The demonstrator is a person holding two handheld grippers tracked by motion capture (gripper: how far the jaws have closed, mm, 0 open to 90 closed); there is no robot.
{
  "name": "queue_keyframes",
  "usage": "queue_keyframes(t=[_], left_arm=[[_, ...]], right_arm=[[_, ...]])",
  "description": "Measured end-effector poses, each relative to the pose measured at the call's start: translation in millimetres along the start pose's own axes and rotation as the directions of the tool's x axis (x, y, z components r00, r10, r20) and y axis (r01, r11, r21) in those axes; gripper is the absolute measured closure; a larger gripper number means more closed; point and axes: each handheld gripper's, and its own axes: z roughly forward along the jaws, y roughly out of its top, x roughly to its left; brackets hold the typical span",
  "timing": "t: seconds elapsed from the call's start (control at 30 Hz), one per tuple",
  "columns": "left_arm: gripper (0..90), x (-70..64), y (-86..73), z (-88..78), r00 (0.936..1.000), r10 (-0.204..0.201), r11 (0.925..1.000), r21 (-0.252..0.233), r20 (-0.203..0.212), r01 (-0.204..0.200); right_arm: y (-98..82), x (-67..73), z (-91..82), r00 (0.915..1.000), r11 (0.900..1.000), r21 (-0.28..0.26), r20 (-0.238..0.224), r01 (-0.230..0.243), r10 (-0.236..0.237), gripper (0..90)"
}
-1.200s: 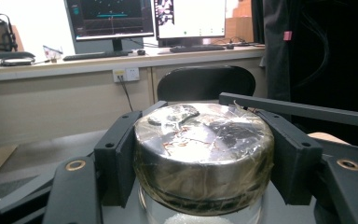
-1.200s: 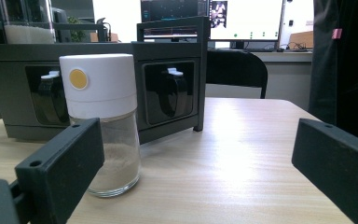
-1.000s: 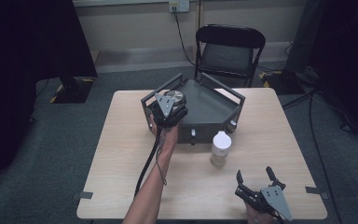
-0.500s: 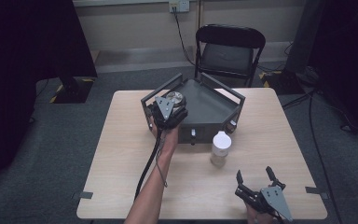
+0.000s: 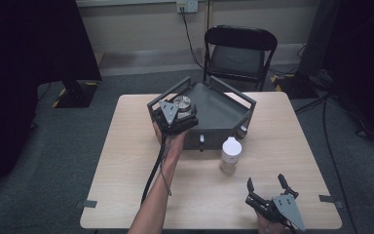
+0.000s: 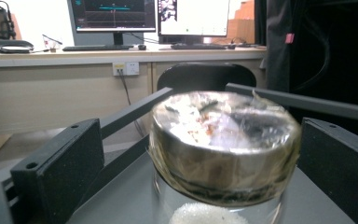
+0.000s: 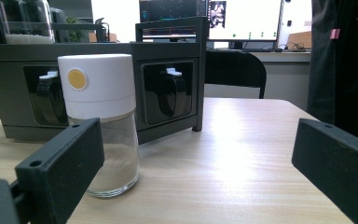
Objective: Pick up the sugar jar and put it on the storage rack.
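Observation:
A glass jar with a foil-wrapped silver lid [image 6: 223, 140] stands in the left corner of a dark grey open rack [image 5: 219, 134] on the table. My left gripper [image 5: 181, 108] reaches over the rack's near-left edge, its jaws standing open on either side of this jar [image 5: 182, 102] with a gap at the left jaw. White powder shows through the glass. A white-capped glass jar [image 5: 230, 155] of pale powder stands on the table in front of the rack. My right gripper [image 5: 265, 181] rests open near the table's front edge, pointing at the white-capped jar [image 7: 102, 116], well short of it.
The rack [image 7: 168, 51] has rails along its top and two dark windows in its front wall. A black folding chair [image 5: 238, 53] stands behind the wooden table [image 5: 126, 161]. The left gripper's cable [image 5: 153, 170] trails along the forearm to the front edge.

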Motion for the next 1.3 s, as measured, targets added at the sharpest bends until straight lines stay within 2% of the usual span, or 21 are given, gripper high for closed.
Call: queue_keyframes(t=[0.2, 0.4, 0.63, 0.8, 0.9, 1.2, 1.3], left_arm=[[0.1, 3.8, 1.3, -6.6, 0.9998, -0.004, 1.0, 0.007, 0.017, 0.004], [0.0, 3.6, 3.5, -12.0, 0.999, -0.033, 0.9994, 0.014, 0.028, 0.033], [0.0, 0.4, -1.8, -23.1, 0.9992, -0.026, 0.9995, -0.016, 0.031, 0.027], [0.0, 2.9, -4.4, -30.4, 0.9993, -0.031, 0.9994, -0.018, 0.023, 0.031], [0.1, 1.5, -9.8, -40.1, 0.9995, -0.032, 0.9985, -0.045, 0.002, 0.032], [0.0, 7.0, -15.9, -54.5, 0.999, -0.044, 0.9982, -0.041, -0.001, 0.044], [0.0, 6.9, -22.4, -62.2, 0.9987, -0.051, 0.9975, -0.048, 0.002, 0.051]], right_arm=[[-0.2, 0.7, 0.0, 1.0, 1.0, -0.001, 0.004, 0.0, 0.0, 1.1], [-0.2, 1.0, -0.1, 1.0, 1.0, -0.001, 0.006, 0.001, -0.001, 1.1], [-0.3, 1.7, -0.1, 1.0, 1.0, -0.001, 0.009, 0.001, -0.001, 1.1], [-0.1, 1.9, 0.0, 0.9999, 1.0, 0.0, 0.011, 0.001, -0.001, 1.1], [-0.1, 2.3, -0.1, 0.9999, 1.0, 0.0, 0.013, 0.0, 0.0, 1.1], [-0.1, 2.5, 0.0, 0.9999, 1.0, -0.001, 0.014, 0.001, -0.001, 1.1], [-0.3, 2.9, -0.1, 0.9999, 1.0, -0.002, 0.016, 0.001, -0.001, 1.1]])
